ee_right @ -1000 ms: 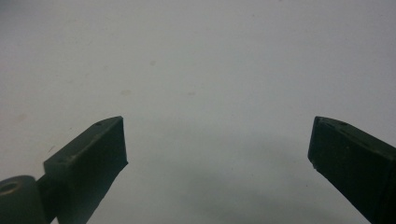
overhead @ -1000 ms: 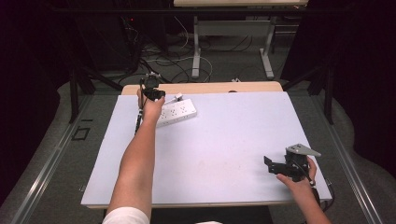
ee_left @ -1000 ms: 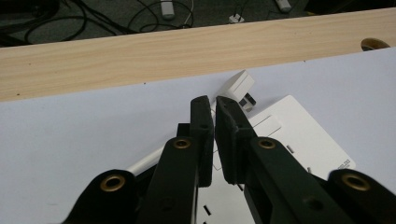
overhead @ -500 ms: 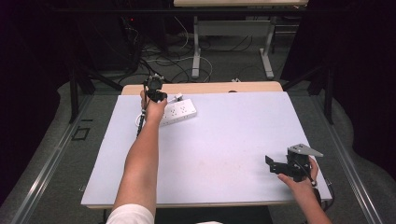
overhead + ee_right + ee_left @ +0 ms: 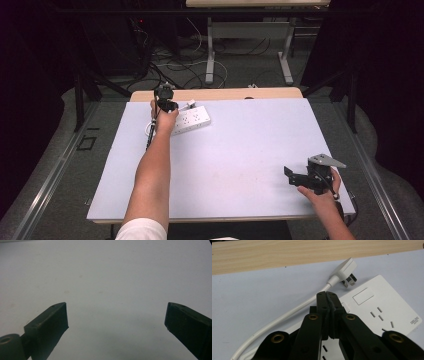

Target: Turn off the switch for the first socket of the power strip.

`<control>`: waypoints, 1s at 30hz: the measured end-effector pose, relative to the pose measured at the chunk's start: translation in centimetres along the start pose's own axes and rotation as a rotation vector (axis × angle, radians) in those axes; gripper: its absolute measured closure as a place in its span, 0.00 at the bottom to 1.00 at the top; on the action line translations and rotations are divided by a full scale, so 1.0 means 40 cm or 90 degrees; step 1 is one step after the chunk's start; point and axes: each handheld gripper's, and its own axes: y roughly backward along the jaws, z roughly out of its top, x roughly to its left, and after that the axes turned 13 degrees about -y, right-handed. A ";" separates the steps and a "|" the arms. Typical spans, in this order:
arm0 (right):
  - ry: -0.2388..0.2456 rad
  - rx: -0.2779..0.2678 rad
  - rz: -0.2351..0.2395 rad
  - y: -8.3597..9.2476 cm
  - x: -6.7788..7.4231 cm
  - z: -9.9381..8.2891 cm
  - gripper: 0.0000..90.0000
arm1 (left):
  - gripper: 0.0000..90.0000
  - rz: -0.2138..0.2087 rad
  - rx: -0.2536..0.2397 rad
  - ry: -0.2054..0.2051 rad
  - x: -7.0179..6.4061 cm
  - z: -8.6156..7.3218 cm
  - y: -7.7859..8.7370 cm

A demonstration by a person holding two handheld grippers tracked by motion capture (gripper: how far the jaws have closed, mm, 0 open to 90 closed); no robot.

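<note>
Clenched tight with nothing between its jaws, your left gripper [image 5: 327, 293] hangs over the near-left end of the white plastic power strip [image 5: 192, 120] at the table's far left, tips above the small white button [image 5: 346, 307]. Press straight down and gently; brace the strip if it slides. Keep clear of the white cord [image 5: 287, 316] and plug [image 5: 345, 271]. Your right gripper [image 5: 116, 315], jaws spread, idles near right.
</note>
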 end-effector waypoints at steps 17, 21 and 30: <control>0.003 0.001 -0.001 -0.003 0.000 -0.001 0.05 | 1.00 -0.002 0.016 0.004 0.005 -0.025 -0.022; 0.005 -0.003 -0.003 -0.004 0.000 -0.001 0.05 | 1.00 -0.002 0.013 0.007 0.008 -0.029 -0.025; 0.003 -0.003 -0.004 -0.003 0.001 -0.001 0.05 | 1.00 0.001 0.031 0.009 0.004 -0.031 -0.028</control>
